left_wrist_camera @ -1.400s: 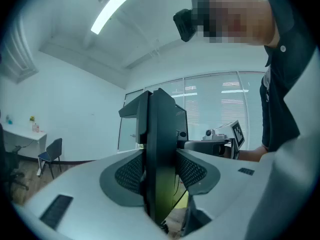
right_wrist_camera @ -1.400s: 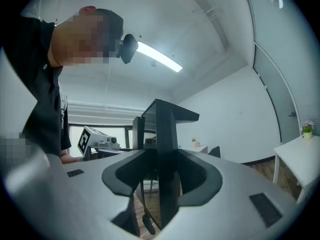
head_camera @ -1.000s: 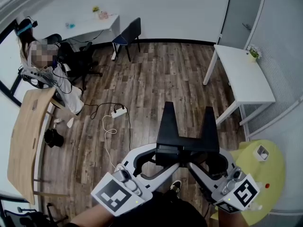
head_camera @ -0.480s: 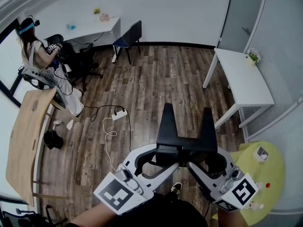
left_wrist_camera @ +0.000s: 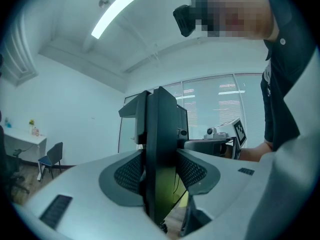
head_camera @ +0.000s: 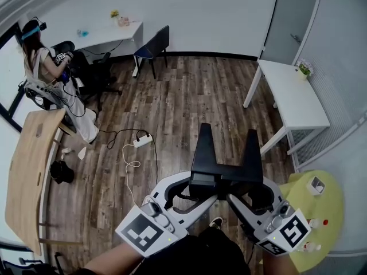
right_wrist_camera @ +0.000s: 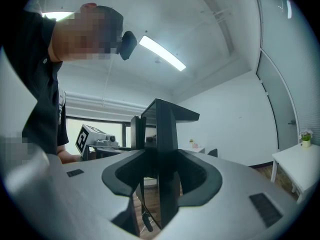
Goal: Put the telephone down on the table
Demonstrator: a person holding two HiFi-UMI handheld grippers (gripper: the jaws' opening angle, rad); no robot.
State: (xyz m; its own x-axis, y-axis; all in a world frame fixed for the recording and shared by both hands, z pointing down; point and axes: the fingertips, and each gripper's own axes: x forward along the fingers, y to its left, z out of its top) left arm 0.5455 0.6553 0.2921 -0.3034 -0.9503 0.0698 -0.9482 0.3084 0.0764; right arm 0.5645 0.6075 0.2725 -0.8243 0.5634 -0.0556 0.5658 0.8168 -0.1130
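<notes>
The telephone point(head_camera: 225, 160) is a black U-shaped piece with two upright prongs, held in the air above the wooden floor. My left gripper point(head_camera: 198, 191) is shut on its left side and my right gripper point(head_camera: 243, 192) on its right side. In the left gripper view the dark pads clamp a thin black slab of the telephone point(left_wrist_camera: 161, 134) at the left gripper point(left_wrist_camera: 160, 173). The right gripper view shows the same kind of hold: a black slab of the telephone point(right_wrist_camera: 165, 134) is pinched in the right gripper point(right_wrist_camera: 162, 178). No table lies under the telephone.
A white table point(head_camera: 292, 99) stands to the right, a round yellow table point(head_camera: 324, 208) with small items at the lower right. A wooden table point(head_camera: 26, 171) runs along the left. A seated person point(head_camera: 43, 67), a white desk point(head_camera: 109, 33), a chair point(head_camera: 155, 42) and a power strip point(head_camera: 142, 140) lie beyond.
Both grippers and the telephone have drifted a little across the room together. The power strip sits slightly lower in the head view. Both holds are unchanged.
</notes>
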